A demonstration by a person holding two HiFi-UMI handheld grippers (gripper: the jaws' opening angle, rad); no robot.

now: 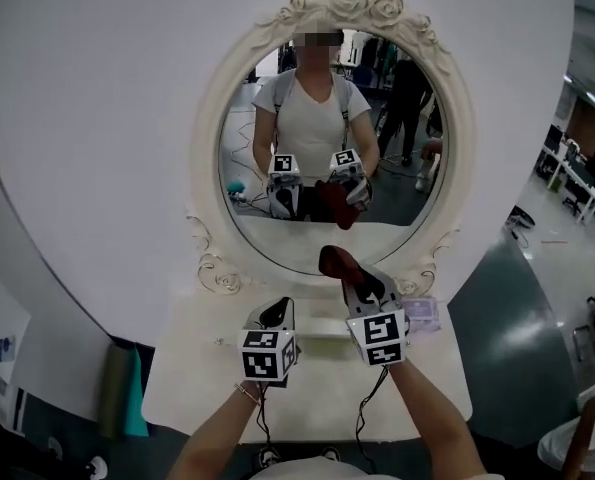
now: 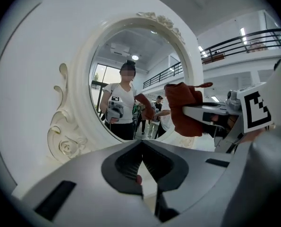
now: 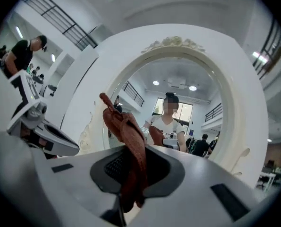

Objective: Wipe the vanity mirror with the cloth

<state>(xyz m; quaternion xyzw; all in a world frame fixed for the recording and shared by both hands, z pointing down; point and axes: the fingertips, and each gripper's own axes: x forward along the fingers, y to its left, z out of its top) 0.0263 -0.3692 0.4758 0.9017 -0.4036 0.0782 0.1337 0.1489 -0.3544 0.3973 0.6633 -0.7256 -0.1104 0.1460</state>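
The oval vanity mirror in its ornate white frame stands upright at the back of the vanity top. My right gripper is shut on a dark red cloth, held just in front of the mirror's lower edge; I cannot tell whether the cloth touches the glass. The right gripper view has the cloth bunched between the jaws and sticking up before the mirror. My left gripper hovers lower left of it, shut with nothing held. In the left gripper view the cloth is to the right of the mirror.
The white vanity top carries a small pale box at the right and a shallow white tray in the middle. A teal item hangs off the left side. A curved white wall backs the mirror.
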